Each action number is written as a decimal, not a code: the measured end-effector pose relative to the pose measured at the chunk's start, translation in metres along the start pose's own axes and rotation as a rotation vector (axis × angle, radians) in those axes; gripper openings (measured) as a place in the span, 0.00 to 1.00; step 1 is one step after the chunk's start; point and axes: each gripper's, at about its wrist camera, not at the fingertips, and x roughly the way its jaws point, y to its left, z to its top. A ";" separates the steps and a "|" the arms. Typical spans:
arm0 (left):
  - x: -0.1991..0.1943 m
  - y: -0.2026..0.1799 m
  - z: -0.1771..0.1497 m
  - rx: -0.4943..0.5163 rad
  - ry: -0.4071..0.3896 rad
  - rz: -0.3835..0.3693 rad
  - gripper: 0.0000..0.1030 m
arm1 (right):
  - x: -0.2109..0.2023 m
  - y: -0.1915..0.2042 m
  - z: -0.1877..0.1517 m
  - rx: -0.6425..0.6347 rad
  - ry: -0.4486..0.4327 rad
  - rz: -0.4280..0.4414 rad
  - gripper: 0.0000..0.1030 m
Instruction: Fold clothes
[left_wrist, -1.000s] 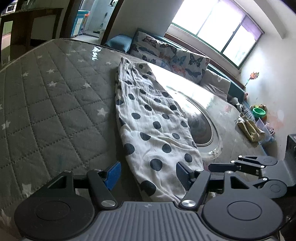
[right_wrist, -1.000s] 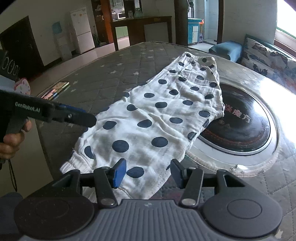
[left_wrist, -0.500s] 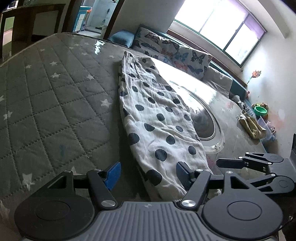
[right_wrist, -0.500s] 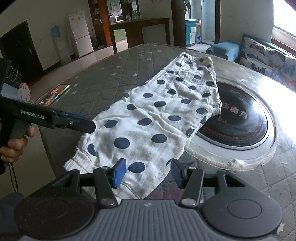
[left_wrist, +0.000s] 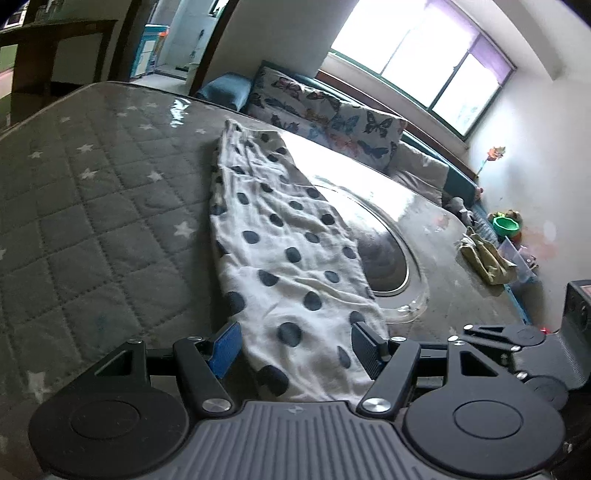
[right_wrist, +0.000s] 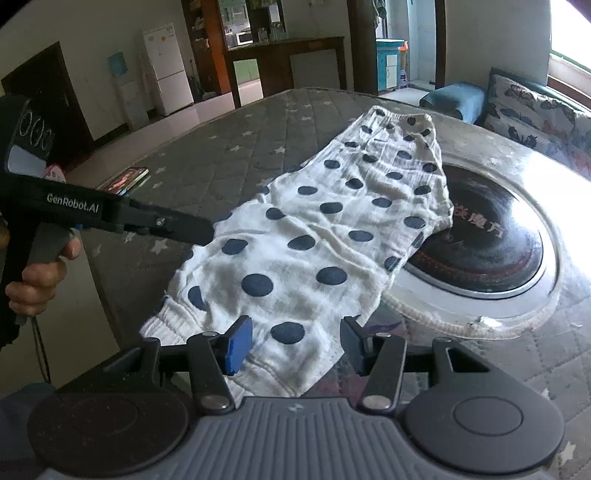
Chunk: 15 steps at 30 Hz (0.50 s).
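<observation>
White trousers with dark blue dots (left_wrist: 284, 258) lie folded lengthwise on the grey quilted table cover (left_wrist: 92, 221), waistband far, cuffs near. They also show in the right wrist view (right_wrist: 332, 236). My left gripper (left_wrist: 295, 350) is open, its jaws on either side of the near cuff end, just above it. My right gripper (right_wrist: 295, 347) is open over the near cuff hem. The left gripper's body (right_wrist: 110, 218) shows at the left in the right wrist view; the right gripper's body (left_wrist: 517, 343) shows at the right in the left wrist view.
A round glass turntable (right_wrist: 480, 243) sits under the trousers' right edge. An olive cloth (left_wrist: 484, 258) lies at the table's far right. A sofa with butterfly cushions (left_wrist: 332, 118) stands behind. A phone-like item (right_wrist: 125, 179) lies on the left of the cover.
Both grippers have shifted slightly over the cuff end and sit a little lower and closer. Both stay open. The trousers have not moved.
</observation>
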 end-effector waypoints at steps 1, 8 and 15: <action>0.002 -0.002 0.000 0.003 0.001 -0.006 0.66 | 0.002 0.002 -0.002 -0.007 0.009 0.000 0.52; 0.014 -0.007 -0.004 0.039 0.021 0.010 0.65 | -0.003 0.004 -0.002 -0.012 -0.010 0.005 0.52; 0.019 -0.004 -0.008 0.054 0.039 0.028 0.62 | 0.005 0.004 0.002 -0.006 -0.020 0.018 0.51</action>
